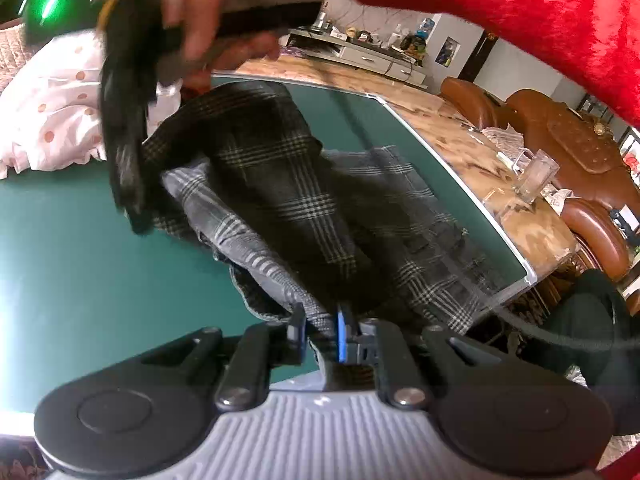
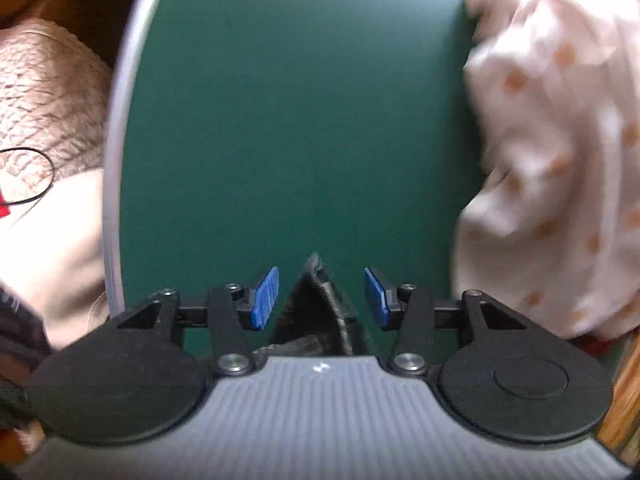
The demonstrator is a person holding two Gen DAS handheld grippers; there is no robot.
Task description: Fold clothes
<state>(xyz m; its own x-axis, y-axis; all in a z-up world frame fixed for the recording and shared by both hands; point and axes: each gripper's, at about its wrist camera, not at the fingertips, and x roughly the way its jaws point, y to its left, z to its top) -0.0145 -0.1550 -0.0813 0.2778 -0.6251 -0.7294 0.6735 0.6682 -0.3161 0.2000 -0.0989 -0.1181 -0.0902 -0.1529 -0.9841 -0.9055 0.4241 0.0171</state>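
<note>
Dark plaid garment [image 1: 304, 200]: black and grey with pale cream check lines, lighter grey on its underside. Table [image 1: 60, 248] is deep green with a silver-white rim. White cloth [image 1: 52, 108] carries peach-orange dots. Left gripper [image 1: 322, 332] is black with blue pads; right gripper [image 2: 322, 300], same black and blue. Sleeve [image 1: 520, 12] fuzzy bright red. Sofa [image 1: 560, 136] glossy brown.

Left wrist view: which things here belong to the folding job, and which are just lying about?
Job:
plaid garment, clamped in the left claw
right claw, open
polka-dot garment
green table

Lying about:
glass mug
brown sofa
</note>
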